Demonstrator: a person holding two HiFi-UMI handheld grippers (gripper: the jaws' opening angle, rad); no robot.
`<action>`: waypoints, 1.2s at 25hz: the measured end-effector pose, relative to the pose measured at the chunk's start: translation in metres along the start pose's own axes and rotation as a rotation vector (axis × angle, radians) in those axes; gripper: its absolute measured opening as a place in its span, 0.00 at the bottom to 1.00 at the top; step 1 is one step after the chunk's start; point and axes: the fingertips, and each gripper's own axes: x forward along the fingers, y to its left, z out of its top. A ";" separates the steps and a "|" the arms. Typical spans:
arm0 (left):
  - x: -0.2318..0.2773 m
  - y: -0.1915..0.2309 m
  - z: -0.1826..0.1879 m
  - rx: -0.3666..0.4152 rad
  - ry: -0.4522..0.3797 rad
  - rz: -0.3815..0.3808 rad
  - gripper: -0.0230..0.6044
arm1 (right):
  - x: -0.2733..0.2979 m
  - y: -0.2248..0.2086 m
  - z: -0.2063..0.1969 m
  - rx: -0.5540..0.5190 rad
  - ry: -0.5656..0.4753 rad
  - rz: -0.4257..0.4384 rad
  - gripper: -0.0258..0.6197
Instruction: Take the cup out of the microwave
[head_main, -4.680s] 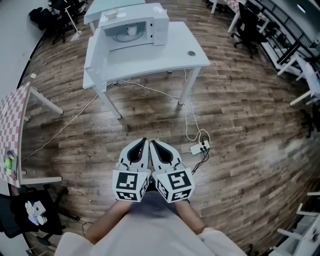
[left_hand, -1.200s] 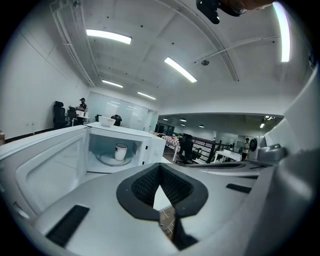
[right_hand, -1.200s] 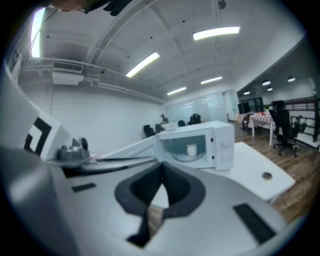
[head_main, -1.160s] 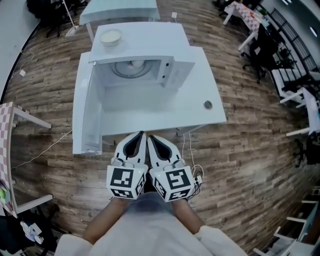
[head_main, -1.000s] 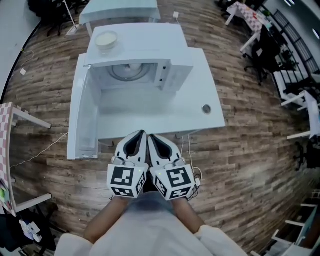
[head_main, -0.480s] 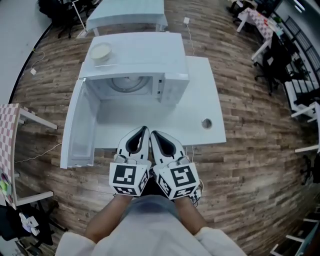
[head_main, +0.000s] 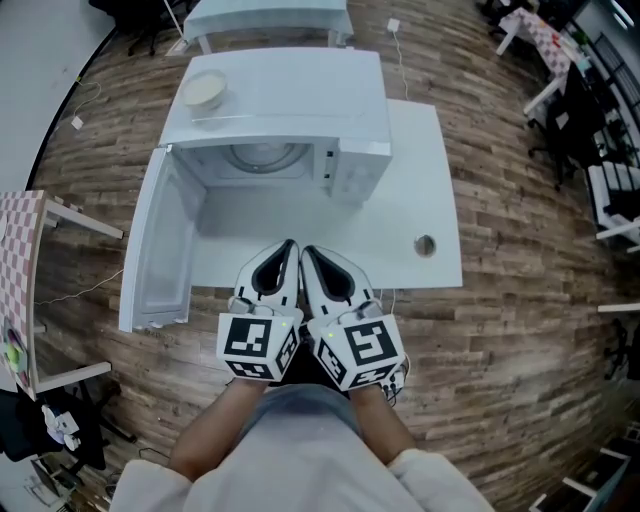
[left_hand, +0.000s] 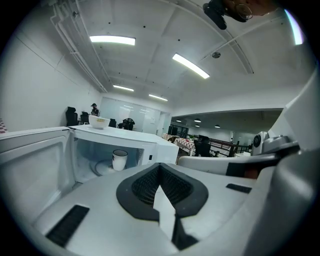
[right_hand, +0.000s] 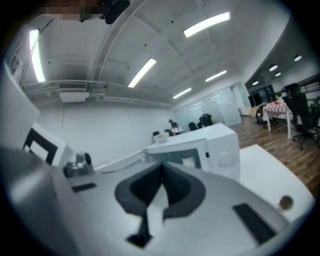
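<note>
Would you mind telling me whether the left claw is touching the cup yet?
Apart. The left gripper view shows the cup standing inside the microwave, well beyond the tips of the shut left claw.

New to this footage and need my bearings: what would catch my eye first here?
A white microwave stands on the white table, its door swung wide to the left, with a white cup inside and a bowl on its roof. At the table's near edge, the left gripper and right gripper sit side by side, both shut and empty.
</note>
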 end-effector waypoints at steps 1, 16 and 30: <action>0.002 0.002 0.001 -0.002 0.001 0.002 0.05 | 0.002 -0.001 0.002 0.002 -0.001 0.002 0.07; 0.055 0.082 0.005 -0.019 -0.034 0.045 0.05 | 0.063 0.001 0.014 -0.025 0.013 -0.007 0.08; 0.159 0.158 -0.035 -0.065 -0.016 0.077 0.17 | 0.116 -0.026 0.000 -0.007 0.015 -0.040 0.08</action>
